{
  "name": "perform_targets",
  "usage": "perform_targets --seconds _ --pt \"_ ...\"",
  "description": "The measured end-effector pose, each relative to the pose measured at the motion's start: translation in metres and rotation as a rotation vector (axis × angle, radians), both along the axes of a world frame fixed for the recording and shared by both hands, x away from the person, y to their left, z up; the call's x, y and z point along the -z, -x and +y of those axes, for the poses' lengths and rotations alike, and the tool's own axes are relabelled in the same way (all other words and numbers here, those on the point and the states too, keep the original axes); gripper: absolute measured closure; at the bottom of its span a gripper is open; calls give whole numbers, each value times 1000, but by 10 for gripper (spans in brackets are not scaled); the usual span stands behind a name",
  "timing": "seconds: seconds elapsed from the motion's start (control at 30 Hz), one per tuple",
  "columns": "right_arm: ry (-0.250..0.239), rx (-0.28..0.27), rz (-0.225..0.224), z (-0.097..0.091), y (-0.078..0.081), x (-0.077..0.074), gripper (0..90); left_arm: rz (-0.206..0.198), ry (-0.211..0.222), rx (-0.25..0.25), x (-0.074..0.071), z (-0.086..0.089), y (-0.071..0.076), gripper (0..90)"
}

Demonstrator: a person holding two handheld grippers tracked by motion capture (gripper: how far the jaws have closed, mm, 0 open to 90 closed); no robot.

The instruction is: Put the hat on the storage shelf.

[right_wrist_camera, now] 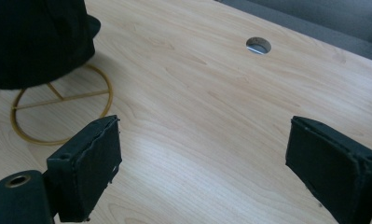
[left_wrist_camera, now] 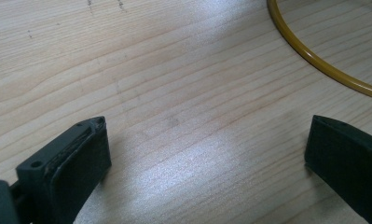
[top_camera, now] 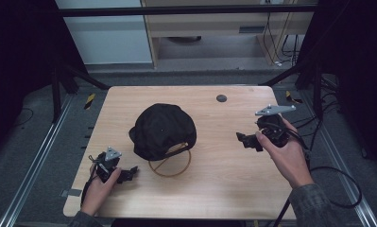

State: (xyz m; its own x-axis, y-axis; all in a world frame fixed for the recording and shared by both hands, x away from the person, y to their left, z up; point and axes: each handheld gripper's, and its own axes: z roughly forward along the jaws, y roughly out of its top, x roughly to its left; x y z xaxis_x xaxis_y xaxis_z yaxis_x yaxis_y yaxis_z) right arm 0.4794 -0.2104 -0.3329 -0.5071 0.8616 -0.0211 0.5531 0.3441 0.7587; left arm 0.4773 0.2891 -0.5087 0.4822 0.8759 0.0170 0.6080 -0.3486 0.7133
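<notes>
I have a black baseball cap (top_camera: 162, 130) sitting on a yellow wire stand (top_camera: 170, 163) near the middle of the wooden bench (top_camera: 224, 184), its adjuster strap and back opening facing my side. The stand's ring base rests flat on the bench, partly under the cap, with a crossbar running through the ring. In the right gripper view the cap (right_wrist_camera: 34, 42) fills the upper left corner and the ring (right_wrist_camera: 62, 109) lies below it.

My left gripper (top_camera: 127, 174) is low at the near left of the bench, just beside the ring base but not touching it. Its fingers (left_wrist_camera: 76, 163) stand wide apart over bare wood, and a curve of the yellow ring (left_wrist_camera: 314, 58) crosses the upper right of that view.

My right gripper (top_camera: 246, 141) is held to the right of the cap, well apart from it, pointing toward the cap. Its fingers (right_wrist_camera: 90, 168) are also spread wide with nothing between them.

A round cable hole (top_camera: 221, 98) sits near the far edge of the bench, also seen from the right gripper (right_wrist_camera: 258, 45).

I can read no brand, label or writing on the cap, the stand or the bench; only a tiny pale speck shows on the cap's crown, too small to make out.
</notes>
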Motion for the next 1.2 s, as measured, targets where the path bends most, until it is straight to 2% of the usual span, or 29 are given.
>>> perform_targets --seconds 0.43,0.77,1.2 --pt "35 -17 2 5 8 51 104 0 0 0 0 0 0 0" --pt "20 -5 63 11 7 97 105 0 0 0 0 0 0 0" --pt "25 -3 130 23 -1 141 106 0 0 -1 0 0 0 0"
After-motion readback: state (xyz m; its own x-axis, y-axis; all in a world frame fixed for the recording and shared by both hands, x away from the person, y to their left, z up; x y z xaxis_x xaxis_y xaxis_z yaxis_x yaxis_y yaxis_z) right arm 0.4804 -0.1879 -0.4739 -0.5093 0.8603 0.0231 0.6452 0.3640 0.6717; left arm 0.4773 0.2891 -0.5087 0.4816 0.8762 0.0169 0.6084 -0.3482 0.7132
